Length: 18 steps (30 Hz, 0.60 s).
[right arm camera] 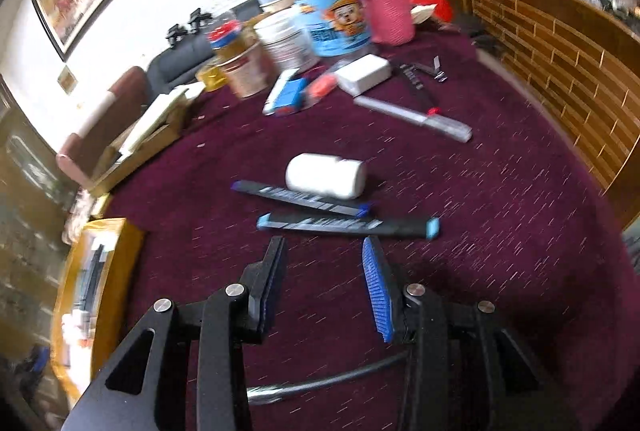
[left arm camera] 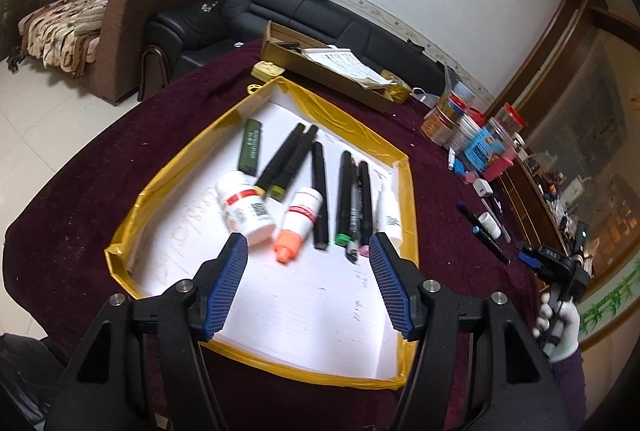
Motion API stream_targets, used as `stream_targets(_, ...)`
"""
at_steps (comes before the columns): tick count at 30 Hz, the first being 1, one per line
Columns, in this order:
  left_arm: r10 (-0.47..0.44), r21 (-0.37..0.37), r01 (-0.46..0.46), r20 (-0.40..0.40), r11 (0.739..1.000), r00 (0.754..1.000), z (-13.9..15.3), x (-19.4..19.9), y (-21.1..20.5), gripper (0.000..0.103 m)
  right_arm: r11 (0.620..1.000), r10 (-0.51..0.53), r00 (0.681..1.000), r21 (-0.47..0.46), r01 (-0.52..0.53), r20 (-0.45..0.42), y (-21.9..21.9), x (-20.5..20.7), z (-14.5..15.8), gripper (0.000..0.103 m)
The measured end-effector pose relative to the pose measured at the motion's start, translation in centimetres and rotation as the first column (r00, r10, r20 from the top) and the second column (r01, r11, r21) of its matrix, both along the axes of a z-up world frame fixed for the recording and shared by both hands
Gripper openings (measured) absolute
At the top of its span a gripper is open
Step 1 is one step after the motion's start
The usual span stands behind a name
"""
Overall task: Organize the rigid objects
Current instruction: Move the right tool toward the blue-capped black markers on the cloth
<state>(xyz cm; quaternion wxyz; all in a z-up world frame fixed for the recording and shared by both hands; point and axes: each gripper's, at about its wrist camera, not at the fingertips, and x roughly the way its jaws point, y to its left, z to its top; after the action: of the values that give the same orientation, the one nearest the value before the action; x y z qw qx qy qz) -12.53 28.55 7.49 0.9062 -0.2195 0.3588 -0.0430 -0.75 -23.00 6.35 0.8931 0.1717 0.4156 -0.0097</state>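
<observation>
The left wrist camera looks steeply down over its own fingers into the yellow-edged tray (left arm camera: 408,191), close — sofa at twelve o'clock; the right wrist camera tilts down over the maroon tablecloth (right arm camera: 500,215), jars at twelve; both share the tray — at eight o'clock there.

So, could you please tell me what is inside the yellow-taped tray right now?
The yellow-taped tray holds black markers, two white bottles, an orange-capped tube and a green lighter, all on lined paper. The paper hides the tray's floor.
</observation>
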Motion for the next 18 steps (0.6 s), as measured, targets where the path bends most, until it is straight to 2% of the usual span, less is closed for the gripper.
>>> stream_targets(5,-0.028,0.026,0.027,0.014,0.999,1.0,1.0,-0.5,-1.8,0.062,0.994,-0.02,0.999,-0.11,0.016,-0.035,-0.8,2.5,-1.0,0.035)
stream_targets(9,-0.044,0.039,0.043,0.017,0.998,0.999,1.4,-0.8,-2.8,0.062,0.999,-0.024,0.995,-0.028,0.022,-0.098,-1.9,3.6,-3.4,0.035)
stream_targets(10,-0.045,0.04,0.044,0.016,0.998,0.999,1.4,-0.8,-2.9,0.062,0.999,-0.016,0.997,-0.03,0.014,-0.076,-1.6,3.4,-3.3,0.035)
stream_targets(14,-0.065,0.045,0.064,0.011,0.997,0.998,1.5,-0.5,-4.0,0.062,0.99,0.142,0.981,-0.006,-0.144,-0.131,2.3,2.5,-4.1,0.034)
stream_targets(16,-0.082,0.047,0.081,0.009,0.996,0.997,1.4,-0.4,-4.7,0.062,0.976,0.209,0.965,-0.021,-0.215,-0.157,4.8,1.8,-4.7,0.027)
stream_targets(17,-0.094,0.048,0.093,0.008,0.994,0.996,1.4,-0.4,-5.1,0.062,0.967,0.23,0.962,-0.074,-0.243,-0.149,6.4,1.3,-4.6,0.026)
stream_targets(18,-0.111,0.049,0.111,0.005,0.993,0.994,1.4,-0.4,-5.7,0.062,0.957,0.266,0.952,-0.076,-0.28,-0.154,7.6,0.8,-4.7,0.026)
